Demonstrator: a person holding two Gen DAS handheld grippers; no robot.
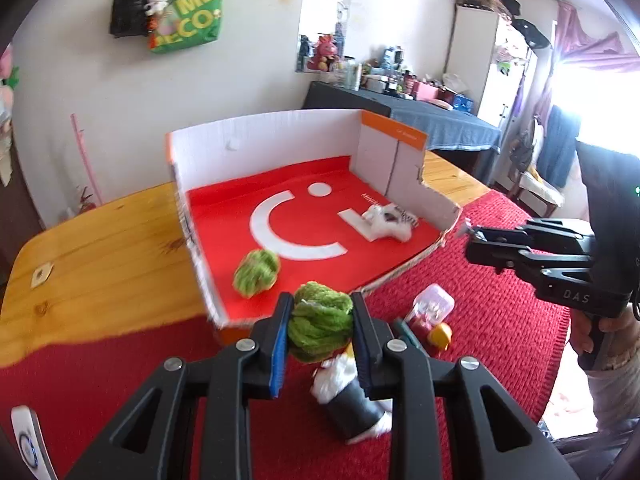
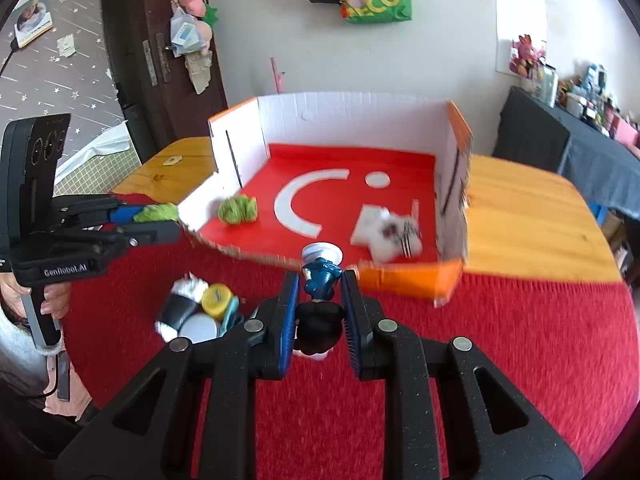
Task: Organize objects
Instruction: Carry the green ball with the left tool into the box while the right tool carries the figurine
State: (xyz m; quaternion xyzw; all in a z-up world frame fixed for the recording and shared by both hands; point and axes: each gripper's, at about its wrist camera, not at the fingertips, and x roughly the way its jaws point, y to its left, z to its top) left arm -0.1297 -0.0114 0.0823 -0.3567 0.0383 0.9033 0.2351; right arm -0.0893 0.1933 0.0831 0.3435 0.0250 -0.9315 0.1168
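The left gripper (image 1: pixel 320 322) grips a green pompom (image 1: pixel 320 328); the right gripper (image 2: pixel 319 304) grips a figurine (image 2: pixel 320 312) (maybe a doll), which could catch the box (image 2: pixel 408 280) wall.

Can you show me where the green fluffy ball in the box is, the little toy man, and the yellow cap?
Green fluffy ball (image 1: pixel 257 274): left wrist view, its middle.
Little toy man (image 2: pixel 320 312): right wrist view, its dark body.
Yellow cap (image 2: pixel 216 300): right wrist view, its top face.

wooden table (image 1: pixel 100 240) carries a red mat (image 2: pixel 500 340) and cardboard box (image 1: pixel 264 140).
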